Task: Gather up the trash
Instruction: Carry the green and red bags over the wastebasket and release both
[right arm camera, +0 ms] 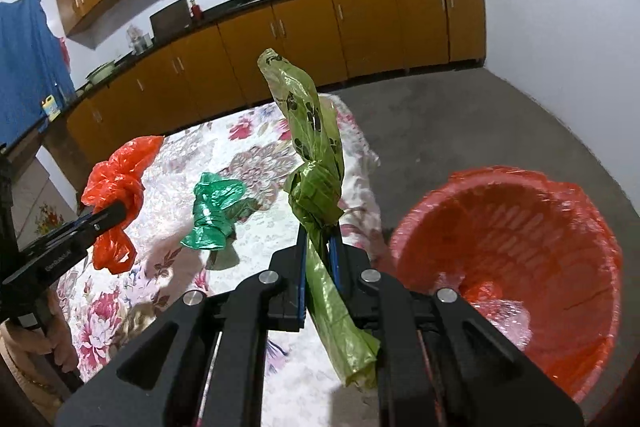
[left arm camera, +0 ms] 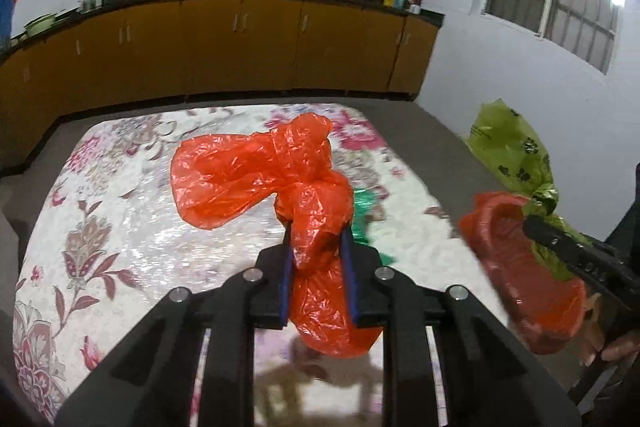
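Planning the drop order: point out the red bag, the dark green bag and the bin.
Red bag (left arm camera: pixel 320 211): left wrist view, bunched part between the fingers.
Dark green bag (right arm camera: pixel 212 215): right wrist view, crumpled middle.
Bin (right arm camera: pixel 404 223): right wrist view, near rim.

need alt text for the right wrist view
The right gripper pinches a knotted light green plastic bag beside a red-lined trash bin. At left, the left gripper holds an orange bag; a dark green bag lies on the floral tablecloth.

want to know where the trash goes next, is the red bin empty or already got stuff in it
Not empty. The red bin, lined with a red bag, already has crumpled red and clear plastic at its bottom, seen from the right wrist view.
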A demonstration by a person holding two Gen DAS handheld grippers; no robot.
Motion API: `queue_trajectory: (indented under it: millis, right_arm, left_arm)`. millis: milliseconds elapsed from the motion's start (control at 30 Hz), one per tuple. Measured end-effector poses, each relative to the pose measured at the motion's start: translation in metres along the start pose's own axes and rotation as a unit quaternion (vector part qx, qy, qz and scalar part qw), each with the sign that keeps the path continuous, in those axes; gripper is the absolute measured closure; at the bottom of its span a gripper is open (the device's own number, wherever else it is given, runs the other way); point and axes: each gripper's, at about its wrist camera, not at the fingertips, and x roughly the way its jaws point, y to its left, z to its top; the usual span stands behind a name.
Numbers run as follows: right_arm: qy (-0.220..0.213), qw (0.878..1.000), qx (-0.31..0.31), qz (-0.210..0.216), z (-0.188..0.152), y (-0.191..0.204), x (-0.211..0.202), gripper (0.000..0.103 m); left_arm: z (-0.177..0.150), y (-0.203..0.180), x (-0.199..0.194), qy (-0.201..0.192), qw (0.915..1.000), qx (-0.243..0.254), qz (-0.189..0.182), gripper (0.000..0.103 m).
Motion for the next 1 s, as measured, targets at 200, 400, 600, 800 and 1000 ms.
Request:
queue_trajectory:
  millis: [200,400,600,800,1000]
  right_arm:
    - [-0.015,0.999,0.019,-0.028,-0.005,-0.020,-0.023,0.093]
    - [-0.017,0.997,0.058,-0.057,-0.015,-0.055,-0.041,0.093]
    - [-0.022,0.993,0.087,-0.079,-0.022,-0.084,-0.055,0.093]
    - [-0.029,0.989,0.113,-0.092,-0.027,-0.110,-0.068,0.093]
    - [-0.034,0.986,0.127,-0.100,-0.026,-0.127,-0.076,0.093]
  left_arm:
    - [0.004,-0.040,-0.012,-0.004,0.9986,0.013,-0.052,0.082]
    - [0.004,-0.085,-0.012,-0.001,0.9949,0.031,-0.096,0.082]
    - [0.000,-0.127,-0.006,0.009,0.9896,0.050,-0.134,0.082]
    - [-0.004,-0.165,0.004,0.022,0.9831,0.074,-0.166,0.082]
    - [-0.010,-0.198,0.017,0.038,0.9775,0.086,-0.188,0.082]
